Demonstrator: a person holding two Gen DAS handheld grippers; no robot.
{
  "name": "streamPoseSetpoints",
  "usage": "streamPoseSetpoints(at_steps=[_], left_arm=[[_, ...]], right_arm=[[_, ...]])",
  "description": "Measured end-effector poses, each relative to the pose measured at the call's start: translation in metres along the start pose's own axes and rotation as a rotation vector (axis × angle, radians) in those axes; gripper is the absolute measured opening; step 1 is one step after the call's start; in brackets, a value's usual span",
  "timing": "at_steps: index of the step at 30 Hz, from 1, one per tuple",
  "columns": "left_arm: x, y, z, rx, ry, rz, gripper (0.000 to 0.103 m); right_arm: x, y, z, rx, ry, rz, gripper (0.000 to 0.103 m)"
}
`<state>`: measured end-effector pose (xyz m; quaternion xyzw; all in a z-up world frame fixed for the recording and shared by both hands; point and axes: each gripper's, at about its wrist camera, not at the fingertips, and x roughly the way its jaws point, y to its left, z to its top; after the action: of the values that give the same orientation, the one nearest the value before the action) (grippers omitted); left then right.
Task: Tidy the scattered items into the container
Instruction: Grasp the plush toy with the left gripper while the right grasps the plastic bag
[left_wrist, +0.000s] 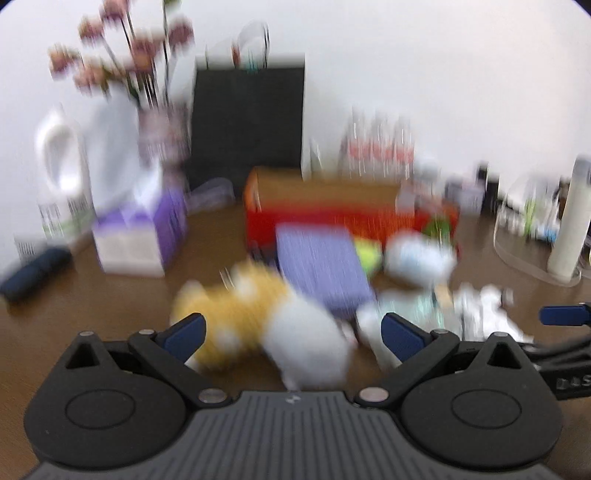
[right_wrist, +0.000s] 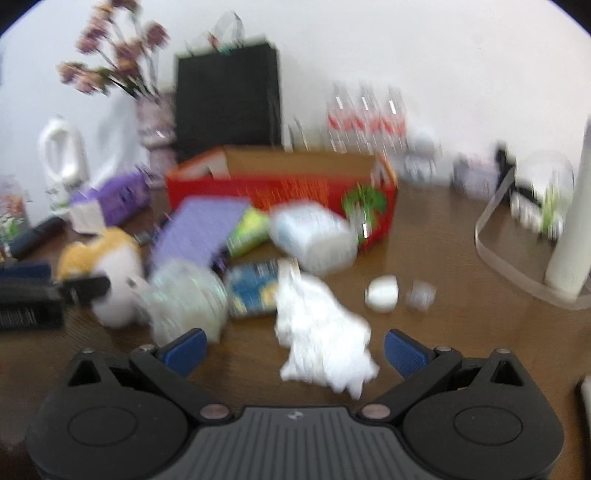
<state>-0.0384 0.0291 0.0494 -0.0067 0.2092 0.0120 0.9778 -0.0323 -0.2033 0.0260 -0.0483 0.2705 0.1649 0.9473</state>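
Both views are motion-blurred. An open red cardboard box (left_wrist: 332, 221) (right_wrist: 280, 188) stands at the back of the brown table. In front of it lie a purple notebook (left_wrist: 317, 262) (right_wrist: 201, 229), an orange and white plush toy (left_wrist: 266, 317) (right_wrist: 107, 269), a white roll (left_wrist: 417, 258) (right_wrist: 314, 236), a green tube (right_wrist: 247, 230), a blue packet (right_wrist: 251, 288) and a crumpled white cloth (right_wrist: 321, 343). My left gripper (left_wrist: 293, 332) is open, its fingers on either side of the plush toy. My right gripper (right_wrist: 293, 350) is open over the white cloth.
A black paper bag (left_wrist: 247, 122), a vase of flowers (left_wrist: 162, 140), a purple tissue box (left_wrist: 140, 236), a white jug (left_wrist: 62, 166) and water bottles (left_wrist: 376, 147) line the back wall. A clear stand with a white pole (right_wrist: 561, 243) is at the right. Small white cups (right_wrist: 382, 293) lie on the table.
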Motion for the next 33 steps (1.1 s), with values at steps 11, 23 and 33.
streamPoseSetpoints(at_steps=[11, 23, 33], left_arm=[[0.060, 0.051, 0.010, 0.023, 0.133, -0.157, 0.101], [0.029, 0.040, -0.007, 0.093, 0.198, -0.238, 0.093], [0.035, 0.047, -0.015, -0.020, 0.238, -0.149, 0.050]], right_arm=[[0.042, 0.046, 0.025, -0.122, 0.041, 0.201, 0.053], [0.024, 0.031, 0.022, -0.109, 0.091, 0.243, 0.031], [0.032, 0.049, 0.016, -0.111, 0.101, 0.215, 0.043]])
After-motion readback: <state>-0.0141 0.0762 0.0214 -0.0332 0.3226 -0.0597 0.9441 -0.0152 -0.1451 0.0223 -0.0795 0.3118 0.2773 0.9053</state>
